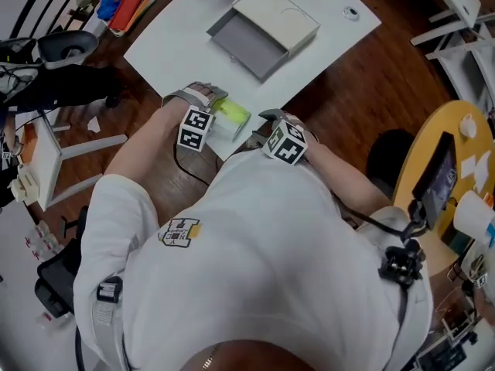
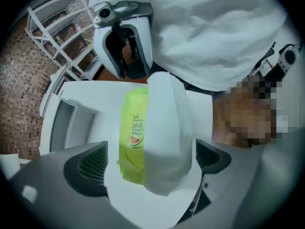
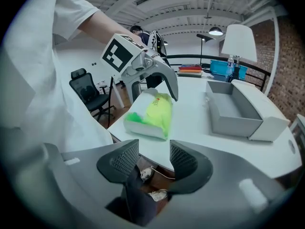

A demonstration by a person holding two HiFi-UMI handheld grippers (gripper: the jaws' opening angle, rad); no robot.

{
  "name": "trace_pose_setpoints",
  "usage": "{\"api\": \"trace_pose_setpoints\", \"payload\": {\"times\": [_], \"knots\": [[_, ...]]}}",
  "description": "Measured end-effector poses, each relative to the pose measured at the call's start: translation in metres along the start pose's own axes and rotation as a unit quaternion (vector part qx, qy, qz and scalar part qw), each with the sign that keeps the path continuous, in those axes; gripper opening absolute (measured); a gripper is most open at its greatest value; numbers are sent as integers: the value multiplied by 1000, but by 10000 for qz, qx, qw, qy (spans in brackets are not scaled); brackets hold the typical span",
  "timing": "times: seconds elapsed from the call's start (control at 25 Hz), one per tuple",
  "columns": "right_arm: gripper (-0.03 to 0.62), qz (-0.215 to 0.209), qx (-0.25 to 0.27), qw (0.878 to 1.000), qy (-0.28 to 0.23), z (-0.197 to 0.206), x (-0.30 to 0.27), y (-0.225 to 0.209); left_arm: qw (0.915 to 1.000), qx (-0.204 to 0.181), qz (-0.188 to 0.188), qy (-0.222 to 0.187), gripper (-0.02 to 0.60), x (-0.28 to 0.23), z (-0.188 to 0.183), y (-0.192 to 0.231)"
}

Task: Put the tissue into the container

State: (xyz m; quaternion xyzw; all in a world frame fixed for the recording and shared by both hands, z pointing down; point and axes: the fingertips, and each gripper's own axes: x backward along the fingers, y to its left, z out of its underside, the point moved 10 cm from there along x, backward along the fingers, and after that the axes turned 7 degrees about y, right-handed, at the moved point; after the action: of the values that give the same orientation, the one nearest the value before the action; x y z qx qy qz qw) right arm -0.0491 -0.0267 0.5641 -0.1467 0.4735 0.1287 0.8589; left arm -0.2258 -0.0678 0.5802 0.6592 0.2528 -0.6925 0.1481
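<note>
So where things stand: the tissue pack (image 3: 150, 112), white with the lime-green band, lies flat on the white table (image 1: 174, 49) right by its near corner, well apart from the gray container (image 3: 224, 126). It's not in there, so the whole carry-and-drop is what's left. The container sits open further up the table with its pale lid (image 1: 276, 15) resting over one end, and what I can see of the inside looks bare. The left gripper (image 2: 151, 160) has its jaws spread on either side of the pack's end. I make out a thin strip of table on each side, so I'd call it straddling rather than pinching, though it's a close call. The right gripper (image 3: 155, 160) hangs just off the table corner with jaws parted and nothing in them, only floor and a cable showing through the gap. Hard to make out: the person's torso covers the near table edge from the head view, and the left gripper view cuts off most of the container.
</note>
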Motion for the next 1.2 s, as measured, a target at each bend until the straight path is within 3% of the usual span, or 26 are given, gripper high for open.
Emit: {"api": "trace_pose_setpoints", "payload": {"times": [0.08, 0.2, 0.32, 0.4, 0.48, 0.8, 1.2], "knots": [[216, -29, 67, 10000, 51, -4, -5, -1, 9999, -167, 0, 40, 573, -9, -3, 3], [247, -62, 243, 9996, 108, -11, -11, -2, 9997, -232, -52, 75, 414, -12, -9, 7], [247, 33, 343, 9993, 145, -17, -15, 1, 9999, -107, -120, 3, 380, -9, -13, 7], [208, 197, 333, 9991, 151, -20, -15, 0, 9998, -11, -199, -34, 365, -6, -13, 7], [167, 358, 316, 9988, 127, -22, -11, -4, 9995, 78, -297, -54, 354, -3, -13, 10], [161, 1221, 537, 9909, -192, -49, 19, -14, 9947, -14, -1023, 82, 350, 34, 4, 36], [156, 1959, 696, 9755, -722, -84, 77, -78, 9846, -386, -1618, 545, 348, 93, 22, 128]]}}
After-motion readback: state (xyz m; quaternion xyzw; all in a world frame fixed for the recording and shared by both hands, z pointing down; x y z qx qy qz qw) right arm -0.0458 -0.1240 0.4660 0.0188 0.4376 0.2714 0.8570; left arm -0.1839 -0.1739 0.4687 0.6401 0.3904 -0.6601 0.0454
